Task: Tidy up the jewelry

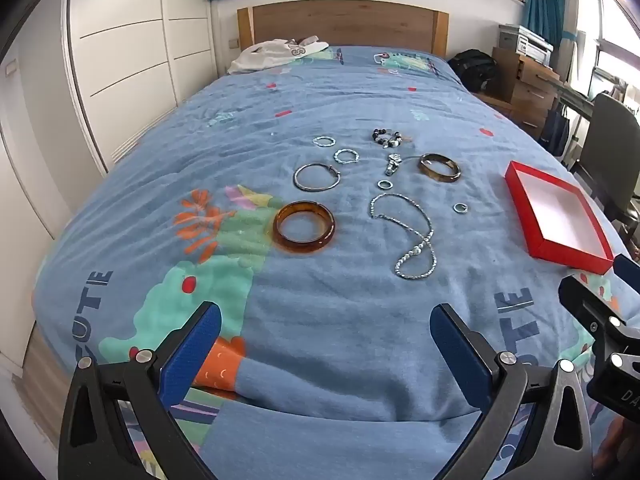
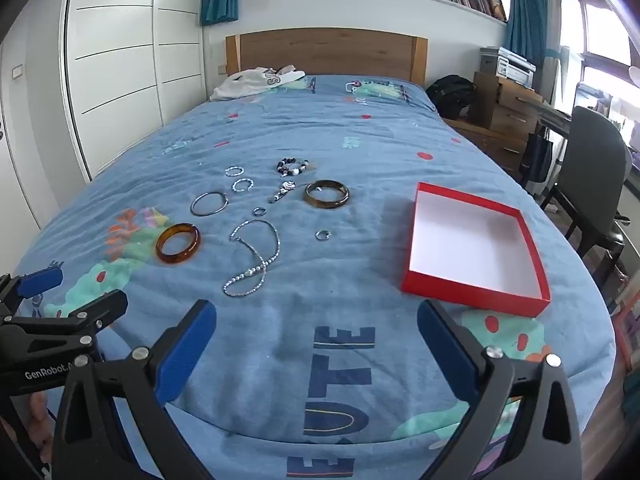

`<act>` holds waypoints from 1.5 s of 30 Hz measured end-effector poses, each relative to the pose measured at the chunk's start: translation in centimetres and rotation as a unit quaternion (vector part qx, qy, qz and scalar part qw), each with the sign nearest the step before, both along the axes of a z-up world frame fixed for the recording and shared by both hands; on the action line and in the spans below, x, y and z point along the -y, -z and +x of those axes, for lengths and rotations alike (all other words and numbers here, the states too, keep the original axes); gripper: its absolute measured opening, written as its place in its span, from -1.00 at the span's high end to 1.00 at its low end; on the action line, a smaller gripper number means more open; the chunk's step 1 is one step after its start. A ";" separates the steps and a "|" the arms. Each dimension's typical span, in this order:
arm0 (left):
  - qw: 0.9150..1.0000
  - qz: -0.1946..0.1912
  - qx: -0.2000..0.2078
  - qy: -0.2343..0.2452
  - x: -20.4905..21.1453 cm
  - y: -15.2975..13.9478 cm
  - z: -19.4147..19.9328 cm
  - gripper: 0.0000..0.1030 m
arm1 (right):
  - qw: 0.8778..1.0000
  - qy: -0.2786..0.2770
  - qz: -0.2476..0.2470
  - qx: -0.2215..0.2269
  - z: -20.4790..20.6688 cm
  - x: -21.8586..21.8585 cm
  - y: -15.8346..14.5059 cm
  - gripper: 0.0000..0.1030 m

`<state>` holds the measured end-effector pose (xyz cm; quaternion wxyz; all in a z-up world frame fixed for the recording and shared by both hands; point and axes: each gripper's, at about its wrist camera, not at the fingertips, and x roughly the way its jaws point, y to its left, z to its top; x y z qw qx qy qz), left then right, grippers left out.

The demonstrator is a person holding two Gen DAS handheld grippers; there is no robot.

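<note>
Jewelry lies spread on a blue bedspread (image 1: 320,320). An amber bangle (image 1: 304,228) (image 2: 178,243) is nearest on the left, with a silver bead necklace (image 1: 412,236) (image 2: 252,256) to its right. Farther back lie a darker bangle (image 1: 439,167) (image 2: 327,194), a thin silver hoop (image 1: 317,177) (image 2: 209,203), small rings, a pendant (image 1: 393,164) and a beaded bracelet (image 1: 387,137) (image 2: 293,167). A red shallow box (image 1: 560,216) (image 2: 476,248), white inside and empty, sits at the right. My left gripper (image 1: 326,352) and right gripper (image 2: 316,340) both hang open over the near bed, holding nothing.
White wardrobe doors (image 2: 116,68) line the left side. A wooden headboard (image 2: 326,52) and a white garment (image 2: 256,80) are at the far end. A chair (image 2: 596,168), drawers (image 2: 504,108) and a dark bag (image 2: 452,92) stand to the right of the bed.
</note>
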<state>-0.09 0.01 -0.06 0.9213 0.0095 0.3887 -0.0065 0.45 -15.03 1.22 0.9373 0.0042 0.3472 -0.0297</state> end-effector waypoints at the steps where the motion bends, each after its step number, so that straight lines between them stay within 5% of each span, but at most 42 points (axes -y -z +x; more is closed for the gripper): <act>1: 1.000 0.001 0.000 0.001 0.0 0.1 -0.1 -0.99 | 1.000 -0.001 0.001 -0.002 0.1 -0.1 0.1 -0.98; 45: 1.000 -0.010 -0.024 -0.004 -0.3 1.0 0.8 -0.99 | 0.998 0.026 0.007 -0.054 0.7 0.0 0.0 -0.98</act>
